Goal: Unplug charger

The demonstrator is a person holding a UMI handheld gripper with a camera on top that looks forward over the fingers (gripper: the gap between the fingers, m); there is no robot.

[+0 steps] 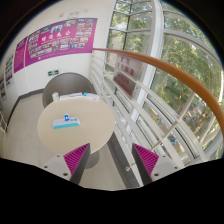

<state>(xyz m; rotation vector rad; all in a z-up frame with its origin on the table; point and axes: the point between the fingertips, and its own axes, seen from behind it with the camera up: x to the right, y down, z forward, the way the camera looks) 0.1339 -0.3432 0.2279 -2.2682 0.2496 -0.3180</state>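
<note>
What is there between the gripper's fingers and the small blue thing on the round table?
In the gripper view, only bare tabletop of the round table lies between the open gripper and the small blue thing; nothing else sits there.

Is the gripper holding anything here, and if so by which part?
Nothing is held. The gripper has its jaws open and empty, well short of the round table.

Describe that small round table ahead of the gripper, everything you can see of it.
The round table has a pale, cream-coloured top that looks smooth and flat. It stands level beyond the open hand-held gripper, apart from its fingers. A small blue-and-white object lies on the top, too small to identify. Behind it curves a grey seat back. Its base is hidden.
</note>
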